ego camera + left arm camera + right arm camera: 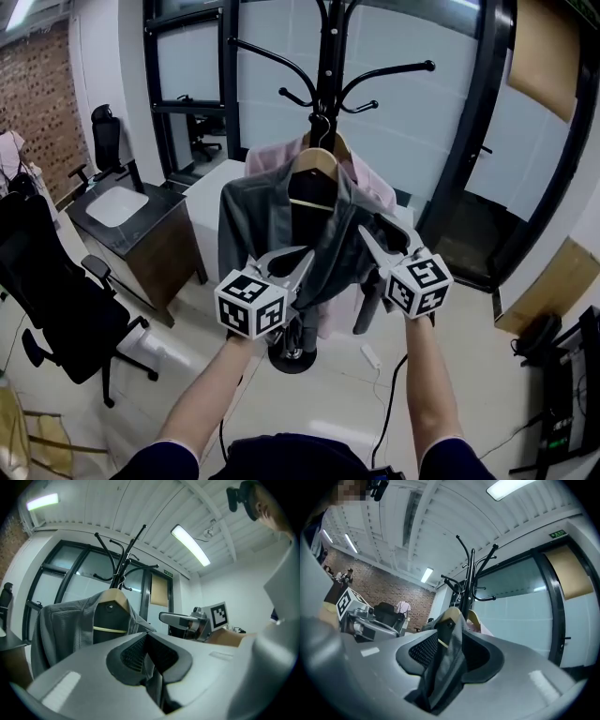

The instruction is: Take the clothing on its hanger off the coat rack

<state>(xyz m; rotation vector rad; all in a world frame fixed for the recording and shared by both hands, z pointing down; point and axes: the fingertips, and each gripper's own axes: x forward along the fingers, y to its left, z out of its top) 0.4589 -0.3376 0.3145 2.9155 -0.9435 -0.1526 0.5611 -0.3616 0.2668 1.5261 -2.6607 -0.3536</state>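
Left tool (pixel 148 640) fills the foreground, its two dark pads drawn together on a thin fold of the grey jacket (pixel 65 625), with the cloth pinched right between them. Beyond the tool, up and to its left, the rest of the jacket hangs open on a wooden hanger (pixel 112 600). The black coat rack (pixel 123 562) rises above it. Just to the tool's right, the right tool (pixel 165 618) reaches in sideways, its marker cube (pixel 219 615) at the back and a bare forearm (pixel 229 638) behind. A long ceiling lamp (pixel 190 544) glows high overhead.
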